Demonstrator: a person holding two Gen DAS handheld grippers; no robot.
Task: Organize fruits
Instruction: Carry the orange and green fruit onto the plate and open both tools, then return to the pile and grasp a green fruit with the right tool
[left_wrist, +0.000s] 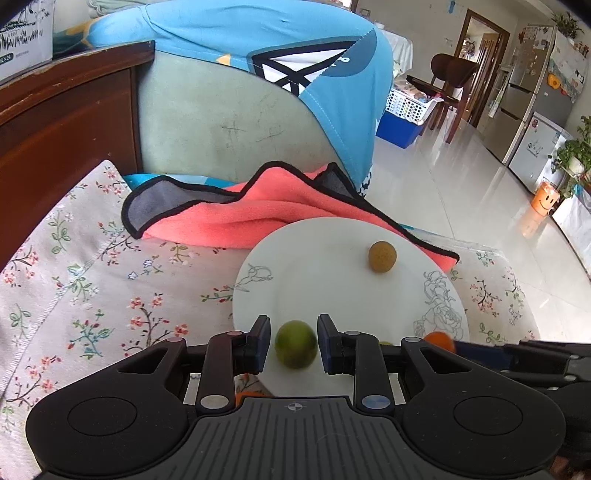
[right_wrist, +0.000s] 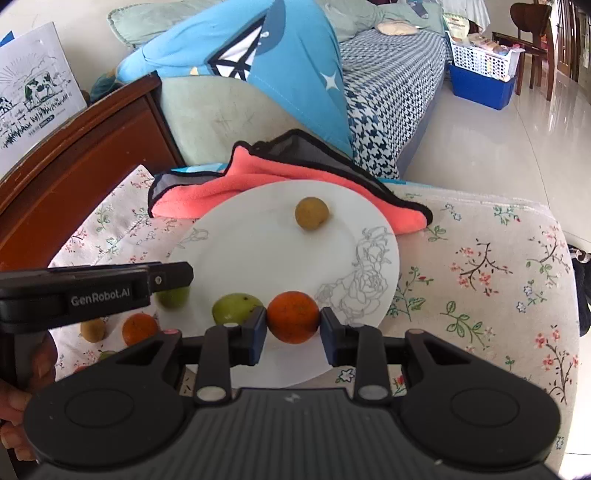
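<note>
A white plate (left_wrist: 325, 280) (right_wrist: 266, 243) lies on a floral cloth. A brown round fruit (left_wrist: 382, 256) (right_wrist: 311, 213) sits at its far side. My left gripper (left_wrist: 293, 341) is open, its jaws apart from a blurred green fruit (left_wrist: 296, 349) between them above the plate's near rim; the same fruit shows under the left gripper in the right wrist view (right_wrist: 173, 297). My right gripper (right_wrist: 293, 325) is shut on an orange (right_wrist: 293, 316), which also shows in the left wrist view (left_wrist: 439, 339), just above the plate. A second green fruit (right_wrist: 236, 306) rests on the plate beside it.
A pink towel (left_wrist: 258, 214) (right_wrist: 280, 173) lies behind the plate. An orange (right_wrist: 139, 328) and a brown fruit (right_wrist: 93, 329) lie on the cloth left of the plate. A wooden cabinet (left_wrist: 62, 122) stands left, a blue-covered sofa (left_wrist: 258, 74) behind.
</note>
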